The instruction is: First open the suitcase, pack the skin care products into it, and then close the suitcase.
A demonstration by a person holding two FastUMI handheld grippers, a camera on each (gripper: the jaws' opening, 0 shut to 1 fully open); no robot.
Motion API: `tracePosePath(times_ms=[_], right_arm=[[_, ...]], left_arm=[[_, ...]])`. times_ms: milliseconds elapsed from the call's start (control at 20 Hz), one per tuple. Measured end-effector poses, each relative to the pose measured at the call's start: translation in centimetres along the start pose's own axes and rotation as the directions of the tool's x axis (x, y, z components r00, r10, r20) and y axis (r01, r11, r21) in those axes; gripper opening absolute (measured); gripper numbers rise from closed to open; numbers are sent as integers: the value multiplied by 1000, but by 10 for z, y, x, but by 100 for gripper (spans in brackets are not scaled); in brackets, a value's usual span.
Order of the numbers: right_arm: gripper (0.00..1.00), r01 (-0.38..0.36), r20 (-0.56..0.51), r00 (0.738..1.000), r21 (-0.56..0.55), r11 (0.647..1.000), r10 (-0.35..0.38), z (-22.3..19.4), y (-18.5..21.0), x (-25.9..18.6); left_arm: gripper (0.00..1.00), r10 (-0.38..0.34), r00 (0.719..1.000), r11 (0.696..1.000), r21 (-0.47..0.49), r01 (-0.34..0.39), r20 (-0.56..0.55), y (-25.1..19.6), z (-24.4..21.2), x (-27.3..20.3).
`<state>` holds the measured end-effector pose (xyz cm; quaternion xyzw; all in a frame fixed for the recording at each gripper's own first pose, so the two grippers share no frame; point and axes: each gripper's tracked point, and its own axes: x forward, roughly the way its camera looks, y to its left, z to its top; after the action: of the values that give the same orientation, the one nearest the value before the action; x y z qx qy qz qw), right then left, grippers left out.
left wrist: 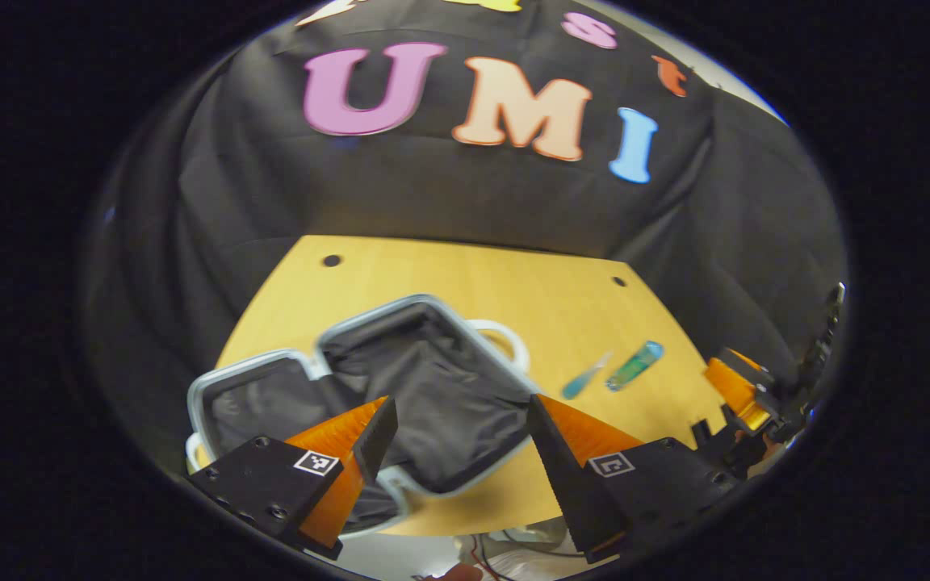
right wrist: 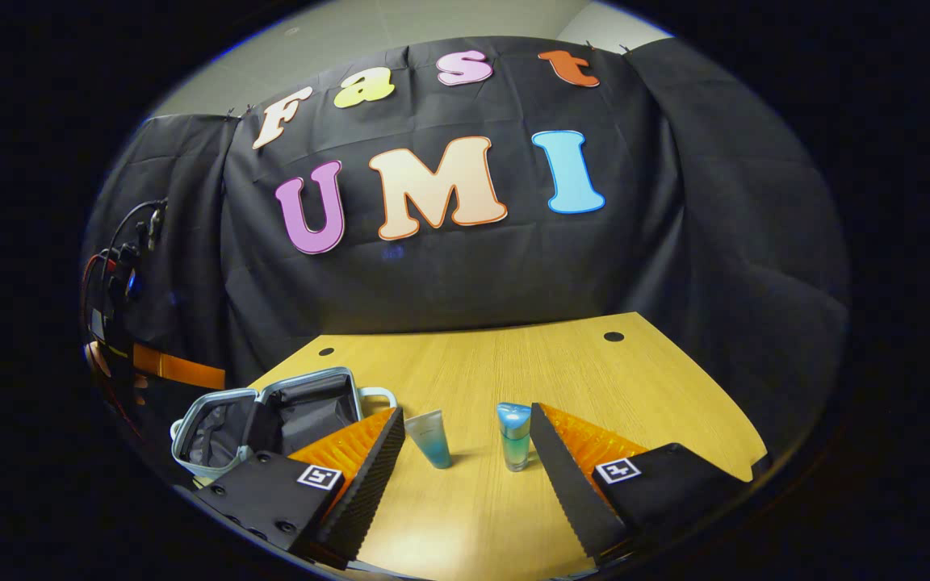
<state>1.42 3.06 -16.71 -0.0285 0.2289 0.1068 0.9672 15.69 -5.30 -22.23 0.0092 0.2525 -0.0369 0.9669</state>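
The suitcase (left wrist: pixel 400 387) is lying wide open on the wooden table (left wrist: pixel 465 274), its two halves spread flat and their dark fabric lining facing up, with a pale rim running around each shell and a pale handle (left wrist: pixel 505 339) sticking out on the far side. The left gripper (left wrist: pixel 457 436) is hovering just above the nearer half, its jaws standing well apart and holding nothing.

Off to the side of the case, two skin care products are lying on the bare wood close together but not touching: a slim teal tube (left wrist: pixel 586 376) and a blue-green bottle (left wrist: pixel 634 365). In the left gripper view, the other gripper's orange and black body is showing at the right edge, beyond these two items.

In the right gripper view, the right gripper (right wrist: pixel 465 460) is facing the same pair, with the tube (right wrist: pixel 430 437) and the bottle (right wrist: pixel 513 436) sitting ahead between its spread fingers. Its jaws are apart as well, touching neither item. The open suitcase (right wrist: pixel 271 424) is sitting to the left of the tube in this view, near the table's edge.
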Motion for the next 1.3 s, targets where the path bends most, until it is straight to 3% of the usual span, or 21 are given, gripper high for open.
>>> tracePosePath(times_ms=[200,250,350,700,850,900,1000,1050,1150,1200,1250,1300], right_arm=[[98,-67,-56,996,-23,997,66,-10,-25,12],[94,-84,-70,994,-24,996,82,-15,-29,14],[98,-120,-106,988,-28,992,116,-26,-34,17],[98,-260,-217,944,-31,965,247,-67,-44,31],[94,-288,-239,932,-29,957,273,-77,-52,39],[94,-292,-247,929,-28,956,276,-80,-54,43],[98,-296,-264,922,-18,955,281,-87,-58,46],[94,-296,-269,921,-11,955,283,-90,-61,46],[98,-300,-280,915,3,954,289,-96,-61,49],[98,-302,-284,914,2,953,291,-97,-62,51],[94,-304,-287,913,-4,953,290,-100,-63,53],[98,-307,-290,912,-11,952,290,-101,-64,57]], left_arm=[[96,-80,997,997,-14,80,-8,-77,-23,43],[96,-83,996,996,-29,83,-13,-88,-28,54],[96,-85,996,994,-76,84,-5,-107,-32,79],[96,11,1000,985,-170,-7,23,-133,-52,168],[95,68,998,979,-194,-64,14,-130,-62,196],[90,68,998,977,-202,-64,11,-131,-65,203],[93,73,997,973,-221,-71,1,-131,-71,220],[89,83,996,972,-222,-83,-9,-129,-74,226],[81,99,995,970,-222,-102,-24,-125,-77,237],[82,99,995,969,-223,-103,-29,-124,-77,242],[65,104,994,970,-218,-110,-37,-123,-79,246],[64,120,992,970,-210,-126,-41,-118,-79,247]])
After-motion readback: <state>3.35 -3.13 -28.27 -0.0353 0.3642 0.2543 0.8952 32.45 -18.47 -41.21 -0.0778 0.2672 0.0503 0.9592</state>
